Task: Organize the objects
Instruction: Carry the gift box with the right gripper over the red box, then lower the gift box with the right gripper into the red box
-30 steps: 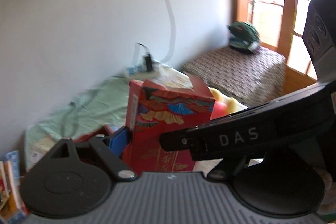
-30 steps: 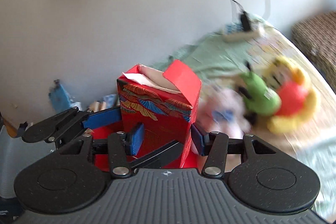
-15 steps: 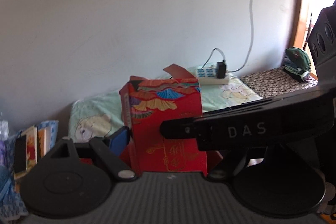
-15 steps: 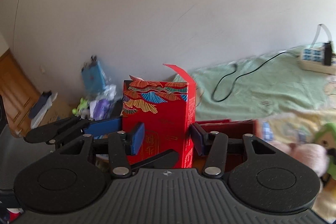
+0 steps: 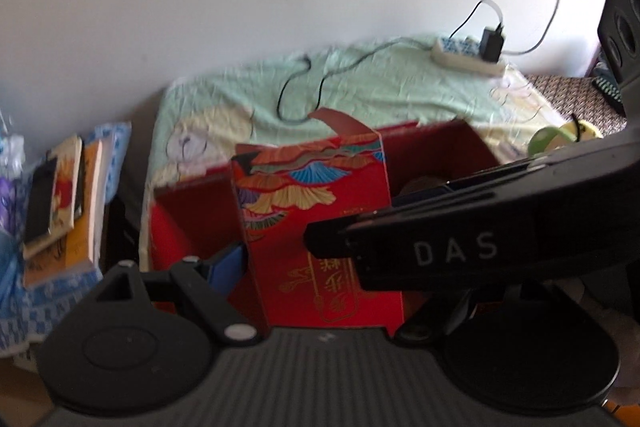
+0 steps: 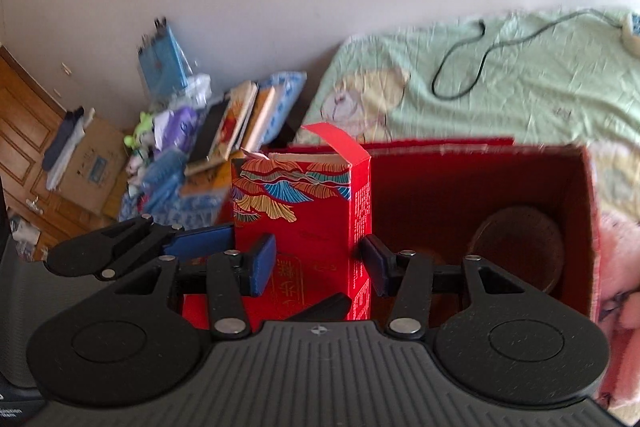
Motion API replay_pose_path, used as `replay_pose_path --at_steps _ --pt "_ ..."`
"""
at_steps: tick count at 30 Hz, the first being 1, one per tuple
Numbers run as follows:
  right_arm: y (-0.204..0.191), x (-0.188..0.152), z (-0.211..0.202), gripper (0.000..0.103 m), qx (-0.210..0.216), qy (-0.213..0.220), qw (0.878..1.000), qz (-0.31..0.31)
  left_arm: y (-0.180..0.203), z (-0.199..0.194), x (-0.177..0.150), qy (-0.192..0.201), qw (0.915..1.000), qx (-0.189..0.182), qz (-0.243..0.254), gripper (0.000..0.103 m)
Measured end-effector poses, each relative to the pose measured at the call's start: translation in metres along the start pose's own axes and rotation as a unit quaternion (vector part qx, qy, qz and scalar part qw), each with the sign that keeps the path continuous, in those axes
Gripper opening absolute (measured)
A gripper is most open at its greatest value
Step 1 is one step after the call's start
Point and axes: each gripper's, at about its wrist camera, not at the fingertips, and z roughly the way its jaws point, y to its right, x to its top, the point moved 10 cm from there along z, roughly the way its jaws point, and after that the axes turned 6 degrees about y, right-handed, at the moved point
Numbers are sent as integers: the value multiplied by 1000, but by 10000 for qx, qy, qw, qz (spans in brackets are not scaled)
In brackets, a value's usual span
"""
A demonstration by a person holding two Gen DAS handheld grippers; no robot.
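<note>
pale green bedsheet [image 6: 520, 87], white wall; both hand-held grippers, left [image 5: 320, 267] and right [image 6: 316, 263], clamped level on upright red carton [image 6: 304, 223].

One patterned carton [image 6: 304, 223], one big red box [image 6: 480, 187], one basket [image 6: 520, 243], one power strip [image 5: 464, 57].

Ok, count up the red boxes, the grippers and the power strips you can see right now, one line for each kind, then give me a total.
Red boxes: 2, the tall patterned carton and the big open box behind it.
Grippers: 2, the left gripper and the right gripper.
Power strips: 1, the power strip on the bedsheet.
Total: 5
</note>
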Motion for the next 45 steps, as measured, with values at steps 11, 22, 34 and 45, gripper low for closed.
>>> replay_pose_path --at_steps 11,22,34,45 --pt "16 -15 40 51 181 -706 9973 112 -11 36 -20 -626 9978 174 -162 84" --pt "31 -25 60 49 113 -875 9956 307 -16 63 -37 -1169 9923 184 -353 84" --pt "46 -31 67 44 -280 -994 9927 622 -14 78 -40 -1370 9898 86 -374 84" --pt "53 -32 63 34 -365 -875 9918 861 -10 92 -39 -1422 9891 164 -353 86"
